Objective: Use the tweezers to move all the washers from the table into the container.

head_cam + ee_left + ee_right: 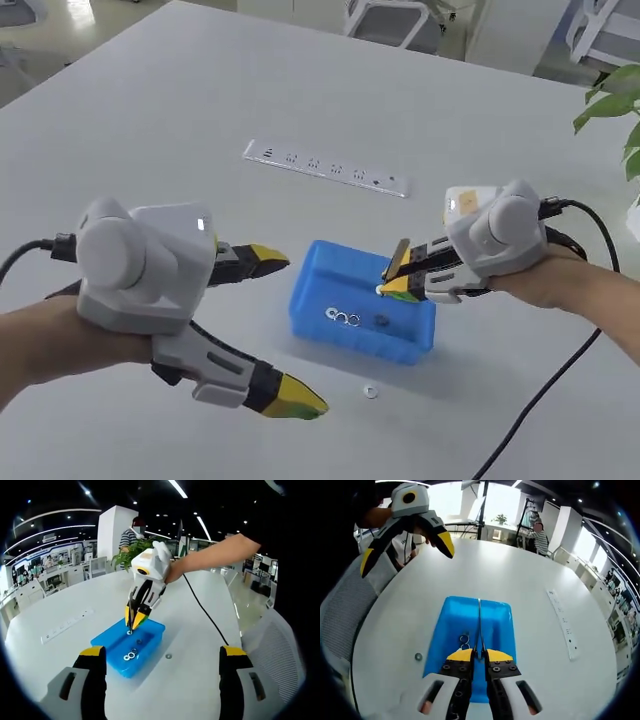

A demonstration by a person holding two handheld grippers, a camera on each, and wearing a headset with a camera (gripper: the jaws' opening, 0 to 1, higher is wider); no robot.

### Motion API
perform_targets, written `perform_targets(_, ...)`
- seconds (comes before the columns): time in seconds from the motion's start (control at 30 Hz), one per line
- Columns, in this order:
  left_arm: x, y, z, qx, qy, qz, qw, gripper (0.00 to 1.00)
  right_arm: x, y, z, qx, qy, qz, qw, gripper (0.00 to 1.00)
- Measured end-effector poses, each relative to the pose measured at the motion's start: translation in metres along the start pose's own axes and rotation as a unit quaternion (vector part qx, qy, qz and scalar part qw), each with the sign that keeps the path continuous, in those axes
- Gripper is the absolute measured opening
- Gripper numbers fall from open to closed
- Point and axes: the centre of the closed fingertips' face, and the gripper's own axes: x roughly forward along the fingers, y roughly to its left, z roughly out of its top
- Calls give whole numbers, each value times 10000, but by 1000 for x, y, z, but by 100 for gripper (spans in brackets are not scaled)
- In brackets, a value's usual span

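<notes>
The right tongs [479, 655] are clenched on the tweezers [479, 622], which run straight out ahead of them over the blue container [496, 625]. The tweezer tips hang above its open top, towards the far wall. In the head view the right tongs [395, 284] sit at the container's [320, 300] far right corner and slant down into it. A small pale speck shows at the tweezer tip, but I cannot tell whether it is a washer.

A few washers [464, 640] lie together on the container floor, just left of the tweezers and close in front of the right tongs. One more washer [371, 391] rests on the desk [200, 110] outside the container. It is just beyond the near wall, between the two tongs.

The left tongs [285, 330] are released, with the jaws spread wide, and hang beside the container without touching it. From their own view, the left tongs [162, 652] face the container [150, 637], with the loose washer [168, 656] between their jaws.

A power strip [325, 167] lies on the desk well beyond the container.
</notes>
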Motion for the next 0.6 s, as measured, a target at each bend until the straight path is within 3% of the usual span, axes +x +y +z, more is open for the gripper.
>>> perform_targets(0.33,11,15,9,94,-48,56,9999,93,9,5,-9,85,70,106,9999,9)
perform_targets(0.47,19,32,12,211,26,214,9995,81,10,5,-12,77,92,136,9998,9)
perform_targets(0.6,29,41,18,303,33,204,9993,71,11,8,-14,82,103,179,9998,9)
